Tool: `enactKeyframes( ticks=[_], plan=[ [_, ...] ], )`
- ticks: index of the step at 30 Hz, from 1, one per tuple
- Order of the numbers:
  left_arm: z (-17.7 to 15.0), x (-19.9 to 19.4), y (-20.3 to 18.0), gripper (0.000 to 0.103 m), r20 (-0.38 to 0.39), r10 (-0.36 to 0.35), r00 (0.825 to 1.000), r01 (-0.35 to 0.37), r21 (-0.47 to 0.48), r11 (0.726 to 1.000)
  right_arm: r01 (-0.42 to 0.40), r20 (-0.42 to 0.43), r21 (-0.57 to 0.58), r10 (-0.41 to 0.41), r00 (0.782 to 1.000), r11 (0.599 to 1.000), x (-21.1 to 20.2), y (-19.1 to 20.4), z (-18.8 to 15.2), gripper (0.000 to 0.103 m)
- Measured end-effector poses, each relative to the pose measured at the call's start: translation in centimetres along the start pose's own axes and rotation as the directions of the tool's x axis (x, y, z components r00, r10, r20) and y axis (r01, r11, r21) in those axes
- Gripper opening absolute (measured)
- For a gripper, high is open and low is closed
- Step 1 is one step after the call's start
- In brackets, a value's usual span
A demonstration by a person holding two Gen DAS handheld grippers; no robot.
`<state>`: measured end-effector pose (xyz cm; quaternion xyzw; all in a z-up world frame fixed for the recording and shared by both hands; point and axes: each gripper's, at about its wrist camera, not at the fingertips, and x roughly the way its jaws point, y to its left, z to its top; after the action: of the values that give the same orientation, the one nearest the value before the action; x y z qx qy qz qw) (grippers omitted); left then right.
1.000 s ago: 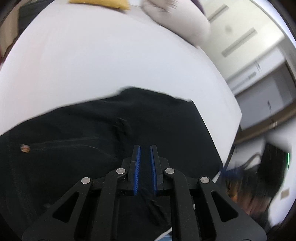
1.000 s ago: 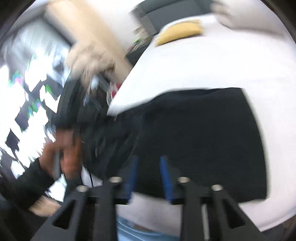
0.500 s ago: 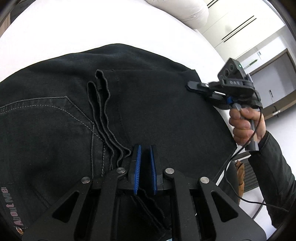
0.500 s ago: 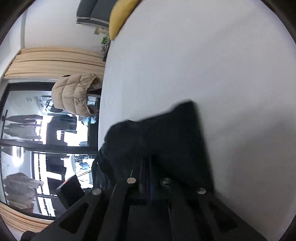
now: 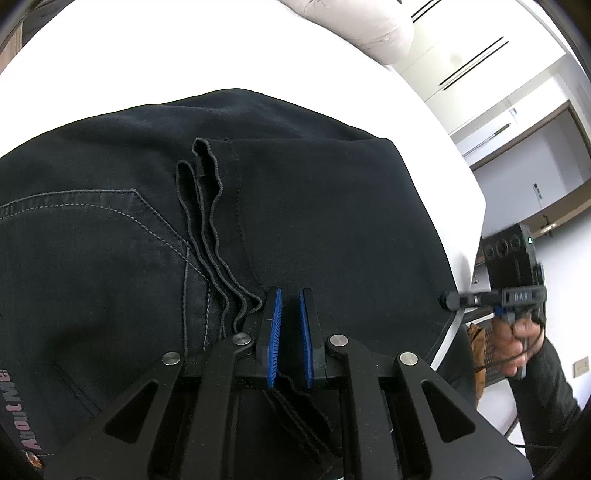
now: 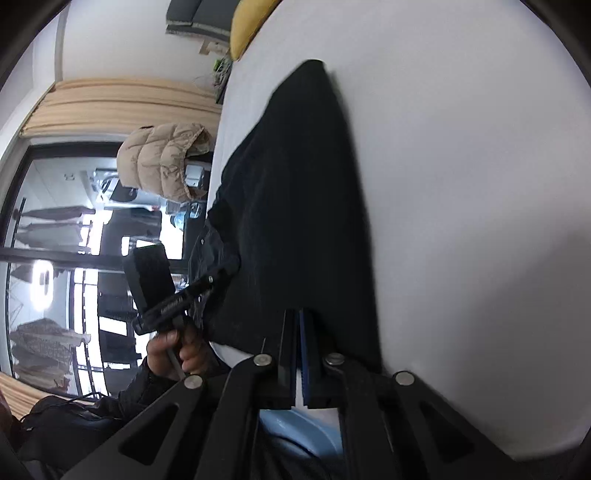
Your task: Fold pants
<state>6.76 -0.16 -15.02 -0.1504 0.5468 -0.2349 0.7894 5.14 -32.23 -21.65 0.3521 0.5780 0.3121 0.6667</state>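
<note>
Both hand-held grippers are clamped on black pants (image 5: 314, 206) lying folded on a white bed (image 5: 147, 59). Nearest the lens, the left gripper (image 5: 290, 328) pinches the stacked leg hems between its blue pads (image 5: 274, 332), the jaws nearly together with the cloth running through them. To its right, at the fold's near corner, the right gripper (image 6: 297, 350) has its jaws pressed together; whether cloth is caught between them cannot be told.

The risk, as it looks: if the two pull unevenly, or the right grip holds only a sliver, the layered hems could slide apart and the fold skew, dragging the pile toward the bed's edge.

Count: one pair of pants, two grippers, several hem layers showing. Beyond the grippers, one white pillow (image 5: 362, 29) and one yellow cushion (image 6: 247, 22); off the bed, one tan puffer jacket (image 6: 162, 162).
</note>
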Motion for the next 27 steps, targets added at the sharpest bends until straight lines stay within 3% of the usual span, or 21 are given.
enactKeyframes(
  ticks=[3, 4, 6, 8, 11, 14, 17, 18, 19, 20, 22, 25, 27],
  plan=[
    [-0.8, -0.2, -0.2, 0.010, 0.020, 0.004, 1.000, -0.004, -0.010, 1.000, 0.035, 0.077, -0.020, -0.033, 0.997, 0.999, -1.3, 1.9, -1.0, 0.009],
    [-1.0, -0.6, -0.4, 0.010, 0.028, 0.007, 1.000, -0.007, -0.011, 1.000, -0.011, 0.117, -0.031, 0.015, 0.993, 0.999, -1.9, 2.8, -1.1, 0.009],
    [-1.6, -2.3, -0.9, 0.010, 0.062, 0.008, 0.998, -0.007, -0.003, 1.000, -0.160, 0.193, -0.064, 0.169, 0.967, 0.985, -2.3, 4.9, -0.7, 0.016],
    [-2.3, -4.3, -0.9, 0.010, 0.102, -0.010, 0.995, 0.011, -0.011, 1.000, -0.215, 0.203, -0.100, 0.231, 0.951, 0.971, -1.1, 6.3, 0.1, 0.047],
    [-3.9, -8.5, -0.1, 0.010, 0.182, -0.041, 0.982, 0.048, -0.037, 0.998, -0.162, 0.117, -0.066, 0.169, 0.979, 0.985, 3.5, 6.4, 1.7, 0.068],
    [-6.5, -13.3, 2.2, 0.010, 0.267, -0.005, 0.964, 0.036, -0.111, 0.993, 0.010, 0.079, -0.054, -0.006, 0.997, 0.998, 6.8, 5.0, 2.2, 0.033],
    [-9.9, -17.7, 5.8, 0.019, 0.345, 0.034, 0.938, 0.054, -0.242, 0.969, -0.028, 0.101, 0.002, 0.027, 0.995, 1.000, 6.0, 5.2, 2.3, 0.046],
    [-11.4, -19.1, 7.3, 0.026, 0.375, 0.052, 0.926, 0.068, -0.300, 0.952, -0.037, 0.117, 0.003, 0.036, 0.992, 0.999, 5.5, 5.7, 2.2, 0.053],
    [-12.6, -19.9, 8.5, 0.052, 0.396, 0.069, 0.915, 0.080, -0.348, 0.934, -0.055, 0.137, -0.009, 0.056, 0.989, 0.998, 5.0, 6.5, 2.1, 0.057],
    [-14.4, -20.9, 10.1, 0.082, 0.430, 0.096, 0.898, 0.107, -0.425, 0.899, -0.086, 0.157, -0.024, 0.089, 0.984, 0.996, 4.6, 7.5, 1.9, 0.062],
    [-16.7, -21.8, 12.2, 0.088, 0.479, 0.113, 0.870, 0.179, -0.521, 0.835, -0.142, 0.178, -0.042, 0.147, 0.973, 0.989, 4.4, 8.9, 1.6, 0.063],
    [-18.6, -20.9, 14.7, 0.088, 0.474, 0.044, 0.879, 0.290, -0.605, 0.741, -0.205, 0.184, -0.070, 0.214, 0.959, 0.976, 5.3, 10.8, 1.3, 0.063],
    [-19.3, -20.1, 15.5, 0.088, 0.488, 0.001, 0.873, 0.351, -0.628, 0.694, -0.224, 0.169, -0.078, 0.234, 0.957, 0.971, 6.2, 11.8, 1.3, 0.063]
  ],
)
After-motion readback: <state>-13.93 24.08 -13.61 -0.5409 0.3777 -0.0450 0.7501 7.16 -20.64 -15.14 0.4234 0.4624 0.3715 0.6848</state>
